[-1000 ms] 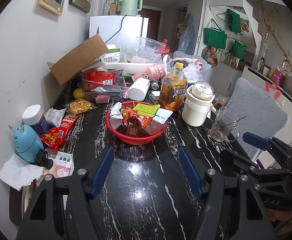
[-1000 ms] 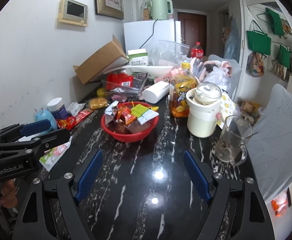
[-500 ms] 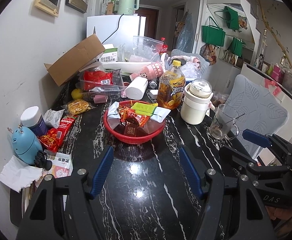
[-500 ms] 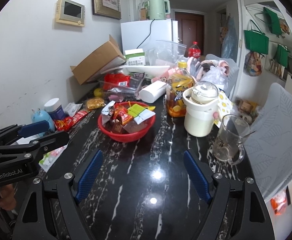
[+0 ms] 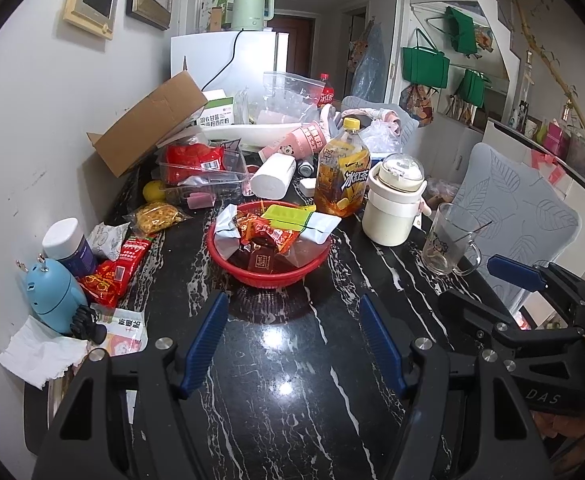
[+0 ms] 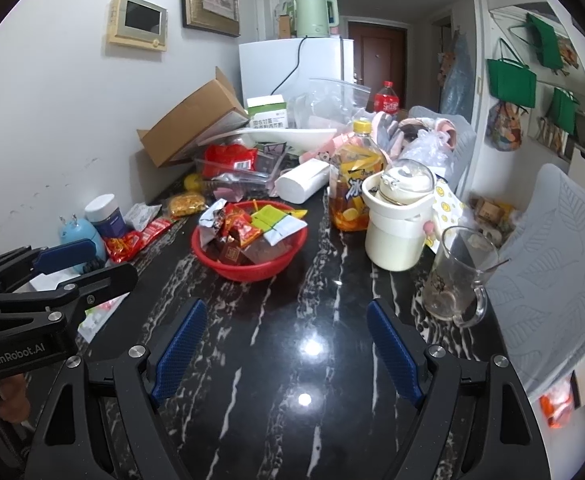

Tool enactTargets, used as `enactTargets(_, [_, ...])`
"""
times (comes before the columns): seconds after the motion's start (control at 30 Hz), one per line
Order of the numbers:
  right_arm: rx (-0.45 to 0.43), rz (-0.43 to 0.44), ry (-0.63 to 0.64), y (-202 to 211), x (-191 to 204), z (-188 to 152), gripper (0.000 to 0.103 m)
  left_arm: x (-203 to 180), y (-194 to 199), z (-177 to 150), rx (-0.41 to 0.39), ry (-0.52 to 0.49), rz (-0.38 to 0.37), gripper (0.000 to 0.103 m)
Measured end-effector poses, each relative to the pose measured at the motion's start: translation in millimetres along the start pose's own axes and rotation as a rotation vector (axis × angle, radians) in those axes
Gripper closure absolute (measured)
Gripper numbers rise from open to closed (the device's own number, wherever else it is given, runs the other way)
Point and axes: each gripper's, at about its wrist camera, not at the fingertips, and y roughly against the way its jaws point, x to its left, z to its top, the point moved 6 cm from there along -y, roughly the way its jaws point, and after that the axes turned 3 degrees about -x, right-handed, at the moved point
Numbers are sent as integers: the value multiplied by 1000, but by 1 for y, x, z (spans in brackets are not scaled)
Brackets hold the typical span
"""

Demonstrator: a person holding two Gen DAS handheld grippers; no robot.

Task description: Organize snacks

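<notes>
Left wrist view: the left hand-held gripper hangs above the black marble table, jaws spread wide with nothing between them; the right hand-held gripper is the same. One red basket sits mid-table, ahead of both, heaped with wrapped snacks, too jumbled to count. More snack packets lie outside it to the left: one red, one yellow, one white. Just right of the basket stand one iced-tea bottle, one cream jar and one glass mug. Readable writing: "GenRobot.AI" and "DAS" on the gripper bodies.
</notes>
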Motion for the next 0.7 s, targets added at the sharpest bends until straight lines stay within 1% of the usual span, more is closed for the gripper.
enactTargets(0.3, [8,-6,-6,-2,-4,-3,20,-2,-1,-1,4,-17,21,36])
enactTargets(0.7, [16,-12,-7,-5,-7,-3,20,-2,-6,-1,16,-26,19,36])
